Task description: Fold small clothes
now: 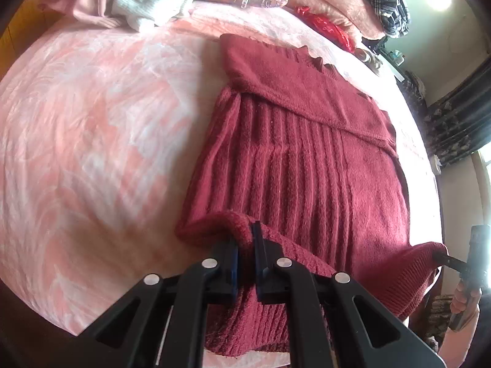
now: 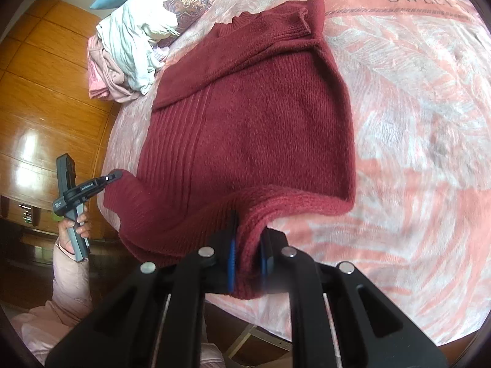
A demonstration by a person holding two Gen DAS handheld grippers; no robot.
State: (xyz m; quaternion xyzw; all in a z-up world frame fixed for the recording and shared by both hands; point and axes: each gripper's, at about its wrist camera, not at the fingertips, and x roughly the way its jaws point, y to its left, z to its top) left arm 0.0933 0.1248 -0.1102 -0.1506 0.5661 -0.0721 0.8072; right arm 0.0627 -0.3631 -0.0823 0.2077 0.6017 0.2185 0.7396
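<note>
Left tongs point(image 1: 245, 242): clenched on the near hem of the dark red sweater point(image 1: 300, 159), at its left corner; a fold of knit stands up between the blue-padded fingers. Right tongs point(image 2: 248, 245): likewise clenched on the same hem, at the right corner, with the fabric pinched between the pads and hanging down below them.

The sweater lies on the bed point(image 1: 92, 122), spread over a pink and white patterned blanket point(image 2: 414, 122). Its far part rests flat on the blanket; the hem edge nearest the cameras is raised off it at both gripped corners and sags between them. One sleeve is folded across the upper body of the sweater, with its ribbed cuff at the far end, near the collar. Vertical ribbing runs down the front panel.

In the right wrist view, the left tongs point(image 2: 115, 176) are seen from the side, biting the sweater's left corner; a hand point(image 2: 73, 224) holds the grey handle below them, and a pale pink sleeve point(image 2: 67, 282) runs down from the hand.

Beyond the sweater, at the far edge of the bed, sits a pile of pale clothes point(image 2: 132, 46) in white and pink. Next to that pile lie patterned cushions point(image 2: 190, 0). To the left of the sweater, past the bed edge, is a glossy wooden floor point(image 2: 46, 107).
</note>
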